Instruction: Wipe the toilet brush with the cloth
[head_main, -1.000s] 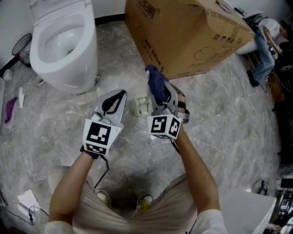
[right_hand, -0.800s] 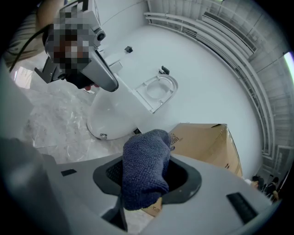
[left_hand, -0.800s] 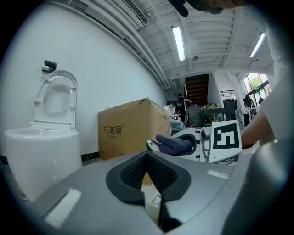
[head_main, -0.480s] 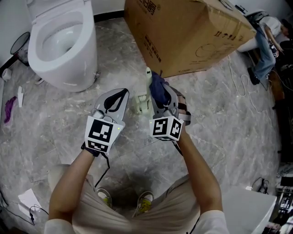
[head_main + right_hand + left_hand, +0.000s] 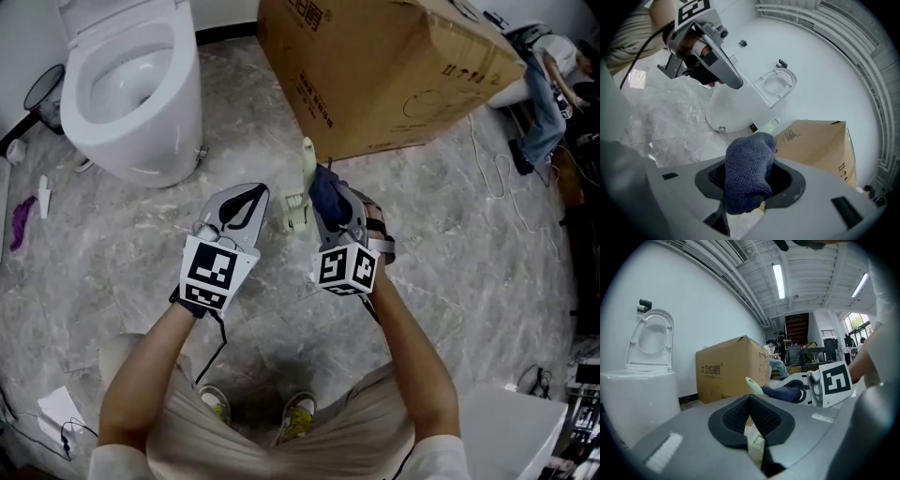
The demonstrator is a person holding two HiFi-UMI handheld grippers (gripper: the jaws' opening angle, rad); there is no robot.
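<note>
In the right tool (image 5: 334,208), blue cloth (image 5: 749,174).

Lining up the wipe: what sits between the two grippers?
The toilet brush stands there, between the left gripper and the right gripper, whose jaws clamp the cloth. The head view shows it.
</note>
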